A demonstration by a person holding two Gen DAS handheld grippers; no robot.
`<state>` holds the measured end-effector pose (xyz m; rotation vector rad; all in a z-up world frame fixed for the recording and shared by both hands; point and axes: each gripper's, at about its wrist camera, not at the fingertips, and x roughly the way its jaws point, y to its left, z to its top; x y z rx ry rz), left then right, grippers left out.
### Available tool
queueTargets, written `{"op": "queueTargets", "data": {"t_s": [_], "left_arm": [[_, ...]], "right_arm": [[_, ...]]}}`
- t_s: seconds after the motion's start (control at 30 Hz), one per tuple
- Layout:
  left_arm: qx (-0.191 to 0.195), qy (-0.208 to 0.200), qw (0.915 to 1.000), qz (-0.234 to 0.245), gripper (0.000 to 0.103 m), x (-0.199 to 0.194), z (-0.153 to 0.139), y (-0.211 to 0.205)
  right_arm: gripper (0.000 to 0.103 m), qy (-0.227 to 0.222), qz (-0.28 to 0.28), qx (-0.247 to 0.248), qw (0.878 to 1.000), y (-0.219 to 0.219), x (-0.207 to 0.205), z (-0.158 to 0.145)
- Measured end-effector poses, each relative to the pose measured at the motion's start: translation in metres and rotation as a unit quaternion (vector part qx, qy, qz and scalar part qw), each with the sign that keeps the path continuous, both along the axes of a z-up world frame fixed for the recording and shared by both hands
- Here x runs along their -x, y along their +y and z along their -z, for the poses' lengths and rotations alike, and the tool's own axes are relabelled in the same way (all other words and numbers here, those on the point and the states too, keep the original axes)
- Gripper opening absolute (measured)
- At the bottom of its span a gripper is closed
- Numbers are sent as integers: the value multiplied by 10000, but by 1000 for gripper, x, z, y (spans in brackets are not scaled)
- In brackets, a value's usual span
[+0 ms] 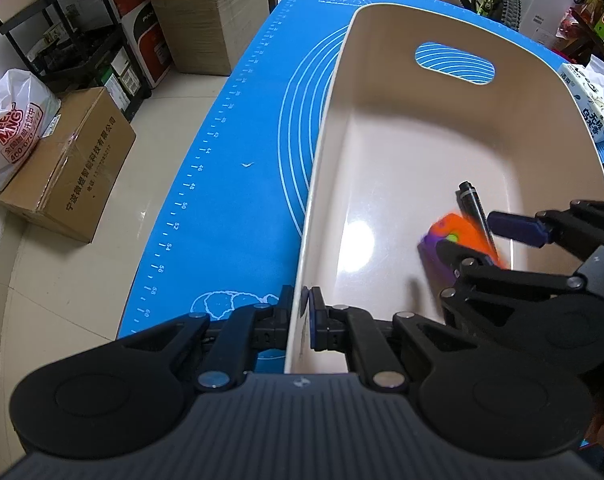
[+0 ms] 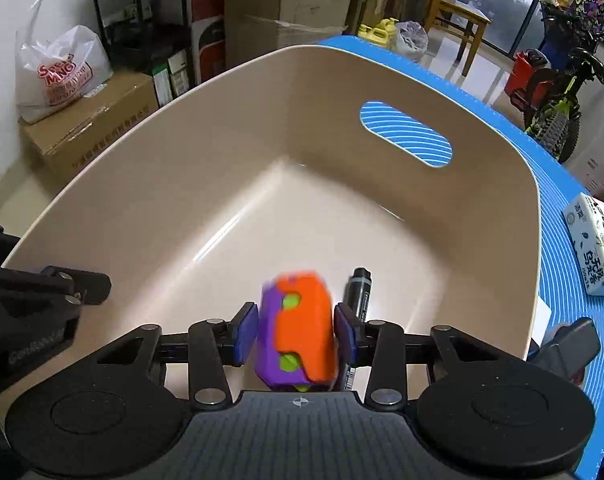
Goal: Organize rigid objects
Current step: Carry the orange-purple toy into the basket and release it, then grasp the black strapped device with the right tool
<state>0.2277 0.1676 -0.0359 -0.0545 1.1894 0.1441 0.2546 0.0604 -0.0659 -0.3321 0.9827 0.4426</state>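
Observation:
A beige plastic bin (image 1: 382, 80) (image 2: 222, 140) with a handle slot stands on a blue mat (image 1: 230, 184). My left gripper (image 1: 304, 312) is shut on the bin's near left wall. My right gripper (image 2: 296, 332) is inside the bin, over its floor. An orange and purple toy block (image 2: 302, 328) with green dots sits between its pads and looks blurred; the pads stand slightly apart from it. The block also shows in the left wrist view (image 1: 458, 236). A black marker (image 2: 358, 296) (image 1: 474, 208) lies on the bin floor beside the block.
A white tissue pack (image 2: 594, 240) (image 1: 590, 96) lies on the mat right of the bin. Cardboard boxes (image 1: 70, 168), a white shopping bag (image 1: 14, 120) and a black shelf (image 1: 62, 20) stand on the floor to the left. A bicycle (image 2: 558, 92) is at the back right.

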Motion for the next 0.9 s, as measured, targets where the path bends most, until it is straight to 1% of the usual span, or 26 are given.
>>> {"op": "queueTargets", "data": {"t_s": [0.1,0.13,0.3,0.43,0.57,0.6,0.7,0.8,0.9], "left_arm": [[8,14,10000,-10,9,0,1,1],[11,20,10000,-15,9,0,1,2],[18,21,10000,-21,9,-1,1,2],[20,21,10000,-22,9,0,0,2],[35,22,10000,-29,9,0,0,2],[33,20,10000,-28,9,0,0,2],[15,18,10000,-23,9,0,1,2],[26,20,10000,-30,9,0,1,2],[19,19,10000,-28,9,0,1,2]], "right_arm": [[69,-99,-7,-161,9998,-4,4,-6],[71,-153,4,-210,9997,-6,5,-8],[74,-583,142,-511,9969,-24,16,-25],[78,-955,421,-886,9906,-56,22,-47],[82,-1329,942,-1220,9791,-98,27,-67],[84,-1416,1108,-1276,9754,-109,28,-70],[87,-1573,1593,-1298,9659,-145,28,-68],[87,-1459,2091,-1233,9591,-178,21,-57],[87,-1292,2544,-1228,9505,-206,12,-40]]}}
